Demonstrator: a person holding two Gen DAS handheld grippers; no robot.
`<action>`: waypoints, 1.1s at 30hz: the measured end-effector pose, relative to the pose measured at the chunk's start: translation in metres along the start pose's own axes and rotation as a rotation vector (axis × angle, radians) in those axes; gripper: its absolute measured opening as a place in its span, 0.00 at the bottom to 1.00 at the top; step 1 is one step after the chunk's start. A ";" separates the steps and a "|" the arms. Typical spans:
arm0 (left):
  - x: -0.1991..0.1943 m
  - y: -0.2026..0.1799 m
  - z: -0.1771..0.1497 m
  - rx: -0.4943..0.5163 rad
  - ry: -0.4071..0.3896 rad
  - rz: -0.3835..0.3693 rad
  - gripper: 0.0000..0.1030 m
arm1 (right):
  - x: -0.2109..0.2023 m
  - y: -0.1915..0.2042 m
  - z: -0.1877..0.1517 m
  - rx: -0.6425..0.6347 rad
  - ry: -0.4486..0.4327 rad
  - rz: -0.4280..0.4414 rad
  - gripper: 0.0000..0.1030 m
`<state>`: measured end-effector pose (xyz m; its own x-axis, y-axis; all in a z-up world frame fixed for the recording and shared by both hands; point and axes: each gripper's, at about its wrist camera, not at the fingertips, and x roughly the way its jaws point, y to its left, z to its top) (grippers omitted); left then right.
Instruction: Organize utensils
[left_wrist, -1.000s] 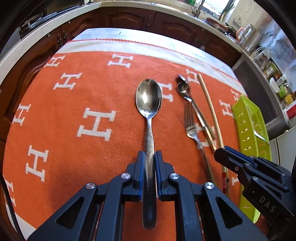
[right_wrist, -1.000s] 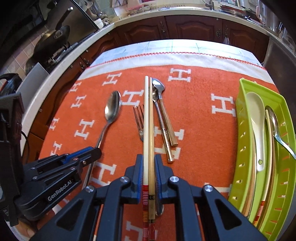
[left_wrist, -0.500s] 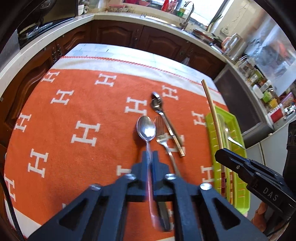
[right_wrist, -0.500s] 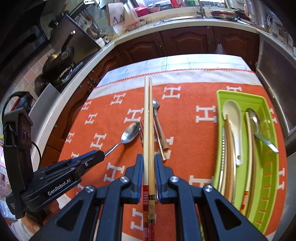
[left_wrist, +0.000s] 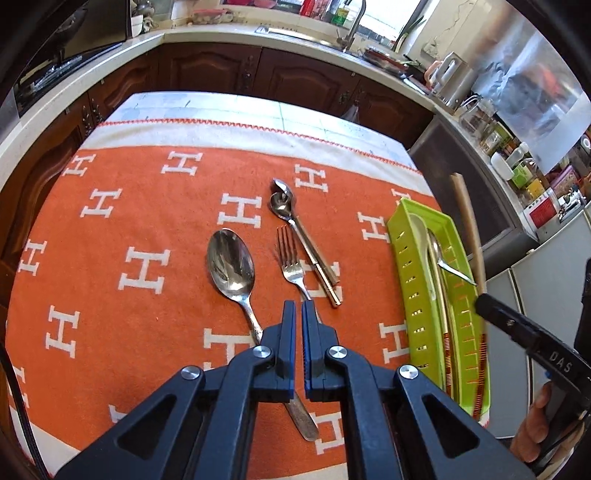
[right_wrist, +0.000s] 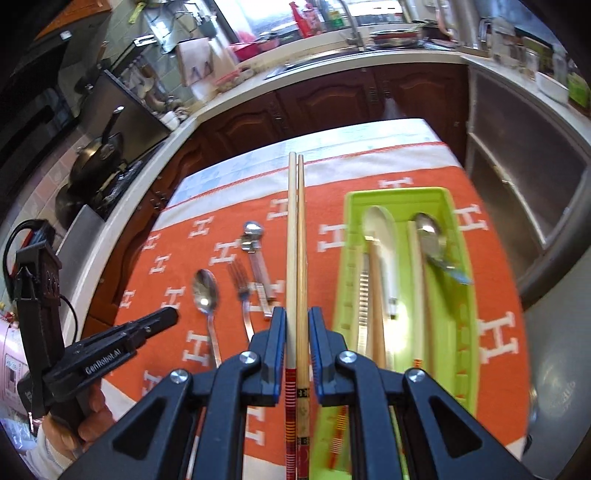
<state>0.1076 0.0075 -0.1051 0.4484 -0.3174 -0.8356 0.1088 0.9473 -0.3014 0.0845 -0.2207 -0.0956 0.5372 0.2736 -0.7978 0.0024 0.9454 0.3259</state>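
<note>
My right gripper (right_wrist: 297, 321) is shut on a pair of wooden chopsticks (right_wrist: 296, 236), held in the air left of the green tray (right_wrist: 460, 295). The tray holds a white spoon (right_wrist: 380, 236), a metal spoon and other chopsticks. My left gripper (left_wrist: 298, 306) is shut and empty, raised above the cloth. A large steel spoon (left_wrist: 231, 266) lies on the orange cloth below it, with a fork (left_wrist: 291, 262) and two small stacked spoons (left_wrist: 295, 225) to its right. The chopsticks (left_wrist: 467, 221) and the tray (left_wrist: 410, 295) also show in the left wrist view.
The orange cloth with white H marks (left_wrist: 110, 221) covers the table. Dark wood cabinets and a counter (left_wrist: 258, 70) run behind it. A stove with pans (right_wrist: 96, 162) stands at the left, a steel appliance (right_wrist: 517, 184) at the right.
My left gripper has let go of the large spoon, which now lies on the cloth, and risen. My right gripper has lifted the chopsticks and moved them right, toward the green tray.
</note>
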 end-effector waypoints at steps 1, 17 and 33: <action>0.004 0.002 0.001 -0.009 0.010 0.002 0.00 | -0.001 -0.006 -0.001 0.002 0.003 -0.019 0.11; 0.047 0.049 0.009 -0.105 0.061 0.048 0.34 | 0.012 -0.015 -0.007 -0.024 0.056 -0.067 0.17; 0.078 0.064 0.023 -0.005 -0.106 0.005 0.36 | 0.047 0.035 0.001 -0.067 0.078 0.102 0.17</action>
<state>0.1699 0.0444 -0.1787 0.5402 -0.3058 -0.7840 0.1016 0.9485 -0.2999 0.1109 -0.1748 -0.1205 0.4644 0.3794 -0.8002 -0.1067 0.9210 0.3747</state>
